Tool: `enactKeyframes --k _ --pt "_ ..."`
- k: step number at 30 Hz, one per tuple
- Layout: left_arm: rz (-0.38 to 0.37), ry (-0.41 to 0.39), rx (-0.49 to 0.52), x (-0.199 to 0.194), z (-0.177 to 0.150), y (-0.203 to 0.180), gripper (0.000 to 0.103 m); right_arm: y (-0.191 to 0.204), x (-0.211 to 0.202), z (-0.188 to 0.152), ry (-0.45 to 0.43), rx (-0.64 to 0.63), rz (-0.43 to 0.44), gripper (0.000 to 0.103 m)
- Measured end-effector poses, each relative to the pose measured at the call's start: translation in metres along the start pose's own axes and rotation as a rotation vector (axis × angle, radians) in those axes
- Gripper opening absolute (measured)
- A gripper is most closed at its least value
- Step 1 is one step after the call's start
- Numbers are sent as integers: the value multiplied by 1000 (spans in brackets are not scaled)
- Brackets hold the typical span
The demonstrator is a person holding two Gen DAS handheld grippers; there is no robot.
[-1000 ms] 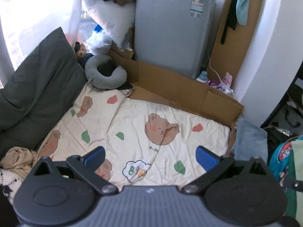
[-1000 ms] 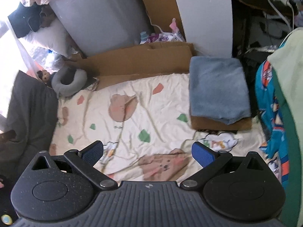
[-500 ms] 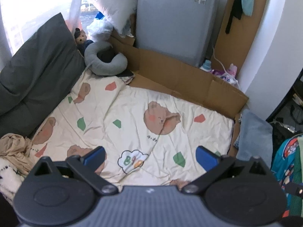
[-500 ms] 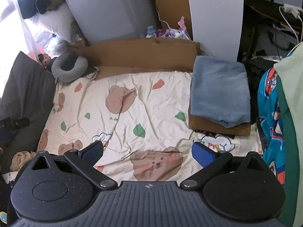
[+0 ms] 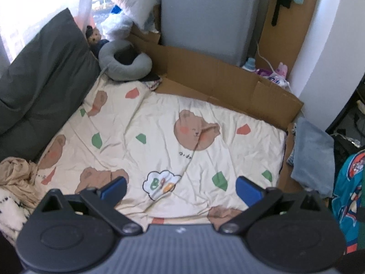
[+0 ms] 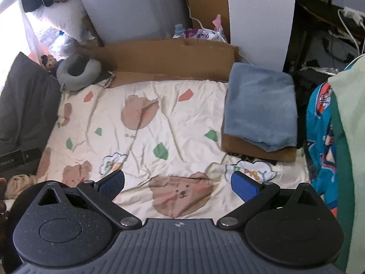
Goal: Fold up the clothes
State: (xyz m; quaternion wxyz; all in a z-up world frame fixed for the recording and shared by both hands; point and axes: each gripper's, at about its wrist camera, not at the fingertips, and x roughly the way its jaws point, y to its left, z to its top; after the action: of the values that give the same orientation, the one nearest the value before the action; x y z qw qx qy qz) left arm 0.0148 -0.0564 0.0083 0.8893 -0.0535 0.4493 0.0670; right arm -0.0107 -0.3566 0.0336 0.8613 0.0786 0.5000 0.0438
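while folded blue garment (image 6: 260, 105) lies on cardboard, both grippers (image 5: 181, 188) (image 6: 178, 183) spread apart, empty.

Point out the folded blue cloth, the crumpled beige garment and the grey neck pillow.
folded blue cloth (image 6: 260, 105), right wrist view, middle of top face.
crumpled beige garment (image 5: 16, 175), left wrist view, bunched middle.
grey neck pillow (image 5: 118, 68), left wrist view, front curve.

Both views have slid across the bed

Over the last second my left gripper (image 5: 181, 186) has tipped down, so the bear-print sheet (image 5: 159, 141) fills more of its view and the crumpled tan garment (image 5: 17, 173) at the left edge shows more fully. My right gripper (image 6: 178, 185) has pulled back: the folded blue cloth (image 6: 260, 105) sits higher, and a tan bundle (image 6: 19, 181), perhaps the same garment, has entered at lower left.
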Motion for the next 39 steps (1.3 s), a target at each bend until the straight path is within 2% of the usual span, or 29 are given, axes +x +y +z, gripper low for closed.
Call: enactKeyframes --k 5,10,24,39 --pt "13 5 3 3 -2 0 97 2 2 0 5 -9 2 102" --pt "36 2 37 7 -3 -4 97 1 2 -1 -1 -1 18 102" --pt "29 31 51 18 -5 -7 98 -6 2 -5 6 17 9 102" --pt "45 14 74 16 -8 -13 99 -5 0 -7 -21 3 -13 102"
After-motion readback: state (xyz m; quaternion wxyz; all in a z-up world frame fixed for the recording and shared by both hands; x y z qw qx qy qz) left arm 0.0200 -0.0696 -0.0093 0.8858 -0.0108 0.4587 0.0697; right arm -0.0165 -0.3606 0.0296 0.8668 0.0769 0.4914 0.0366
